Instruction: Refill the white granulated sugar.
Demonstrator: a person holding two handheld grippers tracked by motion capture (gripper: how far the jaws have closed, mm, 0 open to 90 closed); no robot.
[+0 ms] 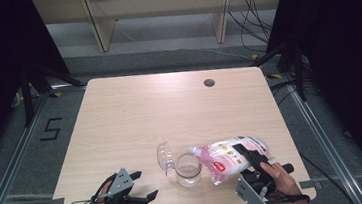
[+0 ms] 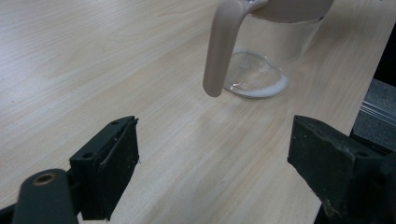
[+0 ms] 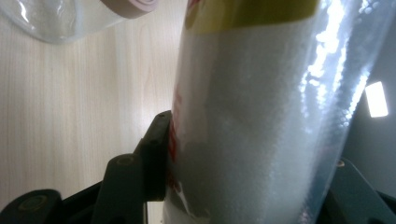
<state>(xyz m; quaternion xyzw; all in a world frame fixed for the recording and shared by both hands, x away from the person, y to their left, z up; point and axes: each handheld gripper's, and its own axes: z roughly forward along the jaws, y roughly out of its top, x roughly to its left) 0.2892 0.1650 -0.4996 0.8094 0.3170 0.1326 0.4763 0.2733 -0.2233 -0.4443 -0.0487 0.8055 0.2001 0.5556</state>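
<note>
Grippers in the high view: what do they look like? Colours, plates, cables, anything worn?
Both are black two-jaw units. The left gripper carries a grey three-cornered plate on top, and a thin black cable loops from it over the table. The right gripper has a similar grey plate at its near end. Jaw pads are flat black blocks with screw holes. No sleeves visible; hands bare.

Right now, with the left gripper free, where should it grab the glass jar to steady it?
Grip the jar round its clear wall, coming level from its left with the open left gripper. The hinged lid leans open behind, and the bag tips in from the right.
</note>
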